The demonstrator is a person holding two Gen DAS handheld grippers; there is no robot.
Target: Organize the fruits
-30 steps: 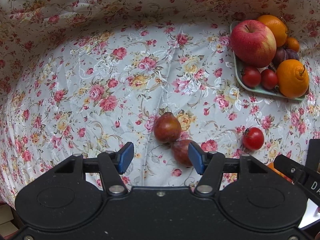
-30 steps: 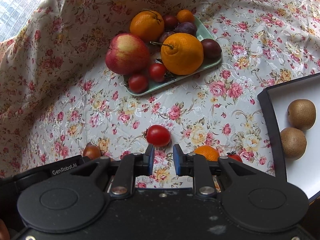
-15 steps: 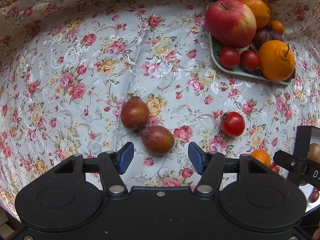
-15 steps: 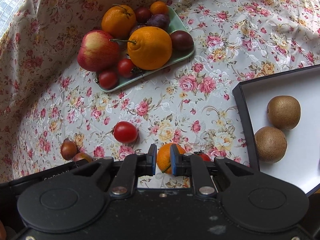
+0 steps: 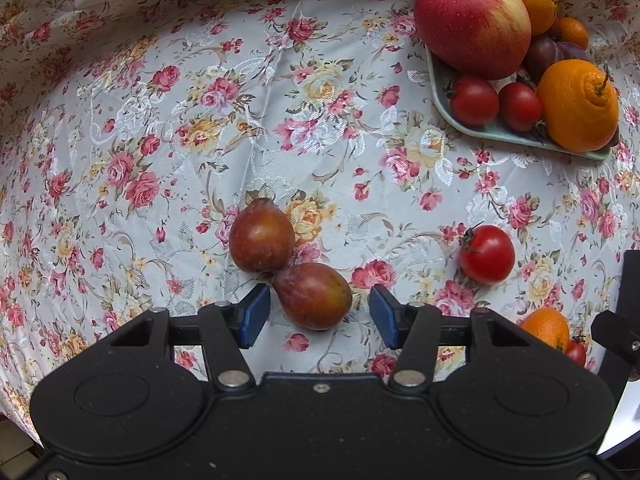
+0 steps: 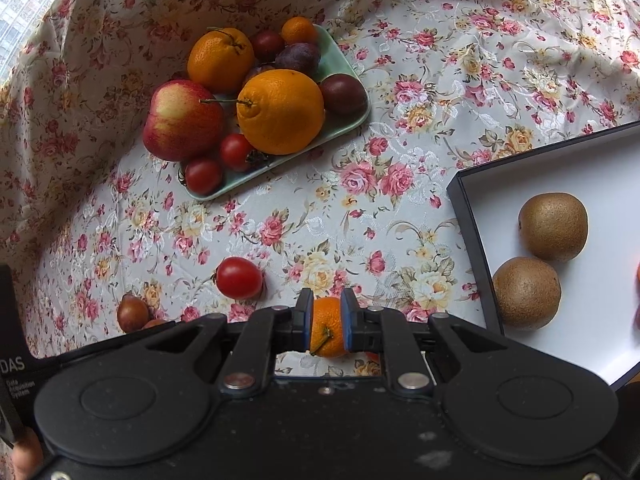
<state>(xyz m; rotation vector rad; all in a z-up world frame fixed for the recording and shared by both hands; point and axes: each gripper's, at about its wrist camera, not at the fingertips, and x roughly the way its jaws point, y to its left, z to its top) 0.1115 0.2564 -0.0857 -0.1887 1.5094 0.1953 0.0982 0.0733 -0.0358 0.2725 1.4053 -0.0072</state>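
Note:
My left gripper (image 5: 316, 314) is open, its blue pads on either side of the nearer of two reddish-brown plums (image 5: 313, 295); the second plum (image 5: 262, 235) touches it just beyond. My right gripper (image 6: 327, 322) is shut on a small mandarin (image 6: 327, 326) low over the cloth. A loose tomato (image 6: 239, 278) lies to its left, also in the left wrist view (image 5: 487, 254). A green plate (image 6: 352, 80) at the back holds an apple (image 6: 182, 120), oranges, tomatoes and plums. A black-rimmed white box (image 6: 464, 216) on the right holds two kiwis (image 6: 553, 227).
A floral cloth (image 5: 200, 120) covers the table and rises behind it. Another small tomato (image 5: 576, 352) lies by the mandarin in the left wrist view. The right gripper's body (image 5: 624, 320) shows at that view's right edge.
My left gripper has moved in so the near plum sits between its open pads. My right gripper has closed on the small mandarin.

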